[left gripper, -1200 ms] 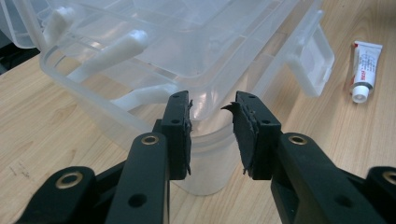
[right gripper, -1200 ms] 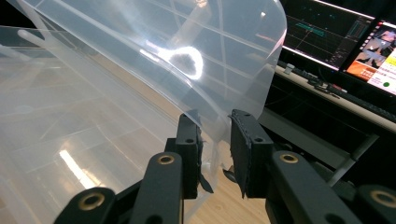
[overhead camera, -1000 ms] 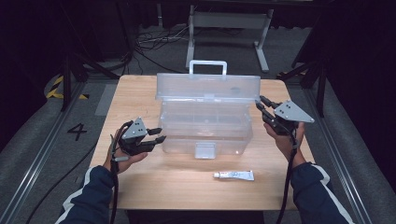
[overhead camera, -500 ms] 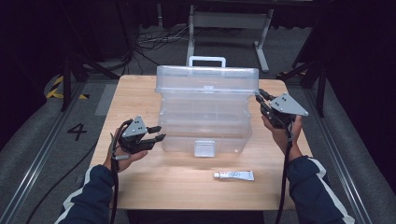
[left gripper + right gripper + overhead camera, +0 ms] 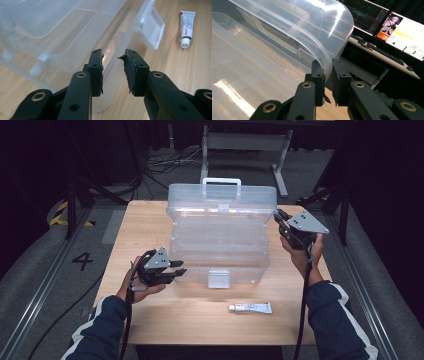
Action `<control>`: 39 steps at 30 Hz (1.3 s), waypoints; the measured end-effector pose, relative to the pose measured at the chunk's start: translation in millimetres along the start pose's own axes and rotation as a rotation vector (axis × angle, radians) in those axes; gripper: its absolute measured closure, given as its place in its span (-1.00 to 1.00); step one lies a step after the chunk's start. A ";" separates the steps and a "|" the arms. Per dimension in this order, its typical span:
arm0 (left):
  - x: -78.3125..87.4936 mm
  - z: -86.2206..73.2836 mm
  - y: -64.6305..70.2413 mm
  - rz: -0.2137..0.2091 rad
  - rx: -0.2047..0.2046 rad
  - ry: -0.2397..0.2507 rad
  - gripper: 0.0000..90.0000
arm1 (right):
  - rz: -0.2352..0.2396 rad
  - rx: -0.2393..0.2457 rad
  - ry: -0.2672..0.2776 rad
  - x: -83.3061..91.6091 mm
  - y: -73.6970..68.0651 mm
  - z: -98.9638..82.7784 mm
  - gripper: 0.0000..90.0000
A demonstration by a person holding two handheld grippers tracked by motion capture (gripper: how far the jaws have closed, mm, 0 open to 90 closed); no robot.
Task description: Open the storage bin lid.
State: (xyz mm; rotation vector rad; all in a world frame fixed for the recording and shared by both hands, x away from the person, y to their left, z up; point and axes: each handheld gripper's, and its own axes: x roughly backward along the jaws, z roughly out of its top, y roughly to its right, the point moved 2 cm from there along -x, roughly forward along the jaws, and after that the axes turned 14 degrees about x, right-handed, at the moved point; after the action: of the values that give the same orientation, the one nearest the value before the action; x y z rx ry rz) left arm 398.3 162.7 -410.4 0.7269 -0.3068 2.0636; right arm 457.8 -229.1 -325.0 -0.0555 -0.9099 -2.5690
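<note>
Left gripper (image 5: pixel 113 72) sits low with its jaws apart and just been closing a bit, the clear plastic storage box's (image 5: pixel 220 245) front corner wall between them, nothing pressed as far as I can tell. Off to their right lies the white latch (image 5: pixel 152 31), then a small glue tube (image 5: pixel 187 27). Right gripper (image 5: pixel 327 80) is clamped on the raised lid's (image 5: pixel 312 30) corner edge, jaws just been closing.

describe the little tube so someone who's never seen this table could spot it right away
Start at the wooden table and find the big clear plastic box in its middle. On the bare wood in front of the box's white latch lies the tube, flat on its side. It is the one small, white, opaque loose item there.
</note>
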 end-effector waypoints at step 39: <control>-29.8 21.7 -9.4 -0.068 -0.164 -0.286 0.72 | -0.004 -0.031 -0.017 -18.1 14.1 8.2 0.85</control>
State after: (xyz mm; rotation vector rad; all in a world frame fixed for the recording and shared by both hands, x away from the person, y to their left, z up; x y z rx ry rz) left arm 426.8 137.6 -411.6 0.9181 -0.5966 1.8449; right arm 479.1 -227.4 -313.3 -0.0842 -0.8766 -2.5908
